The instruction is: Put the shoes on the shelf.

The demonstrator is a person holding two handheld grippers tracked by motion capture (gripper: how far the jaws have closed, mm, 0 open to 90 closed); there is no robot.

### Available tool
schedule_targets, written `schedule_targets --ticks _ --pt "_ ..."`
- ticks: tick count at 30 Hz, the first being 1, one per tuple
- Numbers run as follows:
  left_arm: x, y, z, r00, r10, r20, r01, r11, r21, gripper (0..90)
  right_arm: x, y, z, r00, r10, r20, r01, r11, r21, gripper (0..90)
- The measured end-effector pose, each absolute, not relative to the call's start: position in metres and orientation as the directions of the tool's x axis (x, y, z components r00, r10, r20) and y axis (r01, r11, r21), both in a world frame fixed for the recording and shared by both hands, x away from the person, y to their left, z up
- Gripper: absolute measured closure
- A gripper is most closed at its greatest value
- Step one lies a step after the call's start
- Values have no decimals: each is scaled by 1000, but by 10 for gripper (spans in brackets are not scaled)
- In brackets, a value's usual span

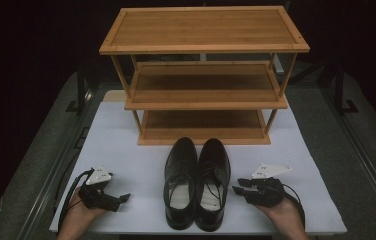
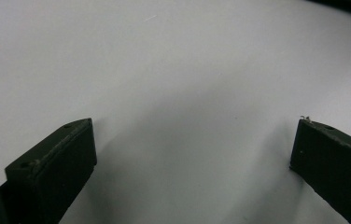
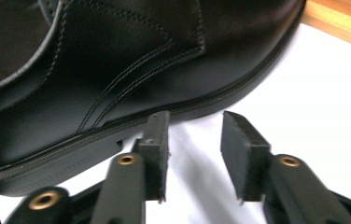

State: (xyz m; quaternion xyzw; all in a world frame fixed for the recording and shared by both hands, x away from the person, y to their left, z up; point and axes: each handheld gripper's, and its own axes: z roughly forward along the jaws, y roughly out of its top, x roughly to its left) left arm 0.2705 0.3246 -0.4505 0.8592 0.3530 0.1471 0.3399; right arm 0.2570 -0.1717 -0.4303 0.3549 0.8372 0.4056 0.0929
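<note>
Starting at the left of the high view: the person's left hand [image 1: 78, 212] comes in from the near edge, holding the left gripper [image 1: 124, 198] low over the white table [image 1: 121, 140], its tips pointing right toward the shoes. Its grey plate [image 1: 98, 176] sits on top, and its cable [image 1: 68, 192] loops round the far side of the hand. In the left gripper view the 2 black jaws stand wide apart over bare white table [image 2: 173, 84] with nothing between them, so this one is released.

Moving to the centre: 2 black leather shoes sit side by side near the front edge, toes pointing away toward the rack. The left shoe [image 1: 181, 175] and the right shoe [image 1: 213, 175] touch or nearly touch along their inner sides, laces and pale insoles visible.

Beyond them, at the far side of the table, stands a wooden rack [image 1: 203, 30] with 3 shelves, all bare.

On to the right: the right hand [image 1: 286, 217] holds the right gripper [image 1: 236, 191] just beside the right shoe, tips pointing left at it. In the right gripper view its jaws are parted with a modest gap, gripping nothing, and the tip of 1 jaw reaches right up to the sole edge of the right shoe [image 3: 131, 70]; actual contact I cannot tell. A strip of the wooden rack [image 3: 341, 18] shows in the far corner.
</note>
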Motion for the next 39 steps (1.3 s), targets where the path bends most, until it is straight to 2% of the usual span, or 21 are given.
schedule_targets --ticks 2,3,7,8,11,15,19,29,39 --pt "270 324 -448 706 708 -20 520 -498 694 1 257 -173 -427 -726 675 129 517 413 750 551" --pt "269 323 -447 713 701 -36 518 -491 701 47 257 -173 -426 -725 676 133 519 408 751 533" --pt "266 314 -435 718 694 -54 506 -467 725 82 258 -176 -419 -720 676 156 525 384 759 484" --pt "265 311 -431 722 689 -63 499 -455 738 125 259 -176 -418 -721 676 155 524 385 760 472" --pt "264 302 -417 734 673 -90 485 -427 763 149 260 -176 -412 -722 672 162 524 379 763 460" --pt "264 289 -397 747 655 -110 467 -400 788 229 261 -177 -402 -720 670 181 524 353 775 457" --pt "266 275 -378 766 635 -100 437 -401 805 263 265 -173 -391 -731 654 195 513 338 789 446" --pt "278 236 -357 823 562 -78 364 -418 833 317 273 -148 -374 -778 598 193 469 348 812 432" --pt "294 204 -369 860 498 -111 353 -424 834 326 279 -128 -378 -794 576 194 465 370 804 428"
